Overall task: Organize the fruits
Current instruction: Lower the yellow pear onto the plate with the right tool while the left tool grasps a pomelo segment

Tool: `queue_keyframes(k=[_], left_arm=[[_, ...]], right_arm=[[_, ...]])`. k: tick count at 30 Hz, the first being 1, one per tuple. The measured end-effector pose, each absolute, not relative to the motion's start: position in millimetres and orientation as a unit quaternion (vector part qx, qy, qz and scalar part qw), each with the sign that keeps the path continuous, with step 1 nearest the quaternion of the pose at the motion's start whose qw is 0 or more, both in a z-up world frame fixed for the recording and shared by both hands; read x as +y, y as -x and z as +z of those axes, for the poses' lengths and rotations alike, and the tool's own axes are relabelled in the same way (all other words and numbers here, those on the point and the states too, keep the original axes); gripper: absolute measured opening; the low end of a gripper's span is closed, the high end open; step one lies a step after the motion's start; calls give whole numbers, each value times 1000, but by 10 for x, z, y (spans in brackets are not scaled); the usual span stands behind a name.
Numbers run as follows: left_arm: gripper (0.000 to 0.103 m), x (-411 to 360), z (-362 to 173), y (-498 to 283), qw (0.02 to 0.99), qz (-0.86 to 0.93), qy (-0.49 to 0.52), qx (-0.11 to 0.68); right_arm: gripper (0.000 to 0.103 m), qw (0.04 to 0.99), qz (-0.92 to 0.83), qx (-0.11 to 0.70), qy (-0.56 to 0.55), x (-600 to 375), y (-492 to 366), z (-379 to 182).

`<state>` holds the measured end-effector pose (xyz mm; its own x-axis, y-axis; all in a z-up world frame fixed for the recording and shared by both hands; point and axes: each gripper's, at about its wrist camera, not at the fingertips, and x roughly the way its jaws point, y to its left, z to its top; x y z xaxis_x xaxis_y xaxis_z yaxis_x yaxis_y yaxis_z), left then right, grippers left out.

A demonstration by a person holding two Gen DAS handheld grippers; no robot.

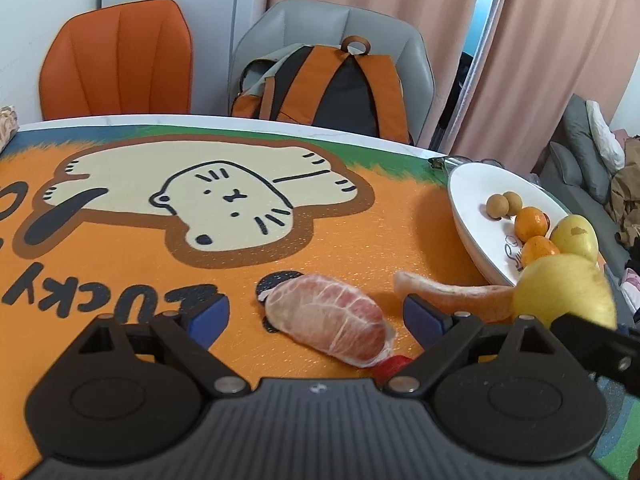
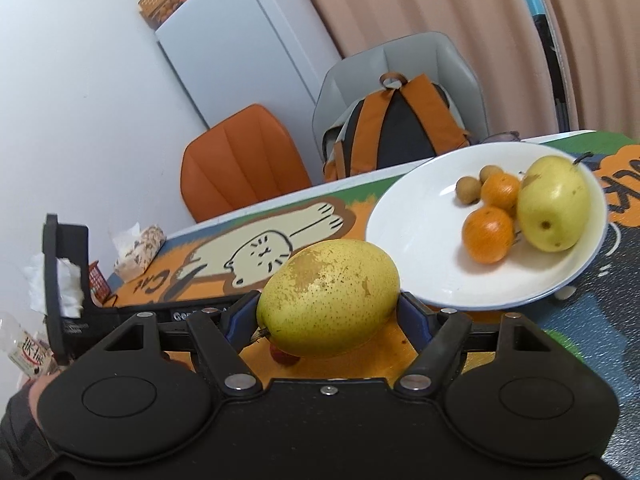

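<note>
Pear (image 2: 554,203), oranges (image 2: 488,234) on plate (image 2: 416,236)

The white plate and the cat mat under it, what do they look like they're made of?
The white plate looks like glazed ceramic: glossy, with soft highlights and a thin blue rim; melamine is possible. The cat mat looks like printed foam or rubber with a fine pebbled, faintly sparkling matte surface.

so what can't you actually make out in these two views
- Small red thing, left wrist view: mostly hidden behind the pomelo segment and the left claw body.
- Same red thing, right wrist view: under the pear in the right claw.
- Plate print: cut off by fruit.
</note>
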<state>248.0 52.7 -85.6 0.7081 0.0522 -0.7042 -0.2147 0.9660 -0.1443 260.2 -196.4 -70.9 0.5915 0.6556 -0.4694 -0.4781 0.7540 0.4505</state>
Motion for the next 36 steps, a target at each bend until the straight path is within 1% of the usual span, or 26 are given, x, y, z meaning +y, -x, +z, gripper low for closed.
queue_keyframes(k=[7, 15, 18, 20, 22, 26, 36], left_arm=[[93, 478, -961, -2545, 914, 70, 101, 386], [92, 346, -1017, -2536, 919, 76, 51, 384], [89, 313, -1025, -2524, 920, 75, 35, 383], [78, 318, -1015, -2514, 922, 74, 34, 379], [72, 320, -1000, -2504, 923, 68, 33, 376], [70, 345, -989, -2480, 924, 67, 43, 375], [70, 472, -851, -2351, 930, 72, 69, 354]], right_arm=[[72, 893, 295, 304, -155, -2129, -2673, -688], [72, 900, 269, 301, -164, -2235, -2748, -717], [72, 902, 266, 299, -165, -2262, -2756, -723], [72, 902, 263, 298, -165, -2273, -2760, -730], [72, 903, 261, 299, -165, -2274, -2766, -735], [72, 904, 258, 299, -165, -2275, -2774, -747], [72, 907, 253, 297, -159, -2205, -2804, -805]])
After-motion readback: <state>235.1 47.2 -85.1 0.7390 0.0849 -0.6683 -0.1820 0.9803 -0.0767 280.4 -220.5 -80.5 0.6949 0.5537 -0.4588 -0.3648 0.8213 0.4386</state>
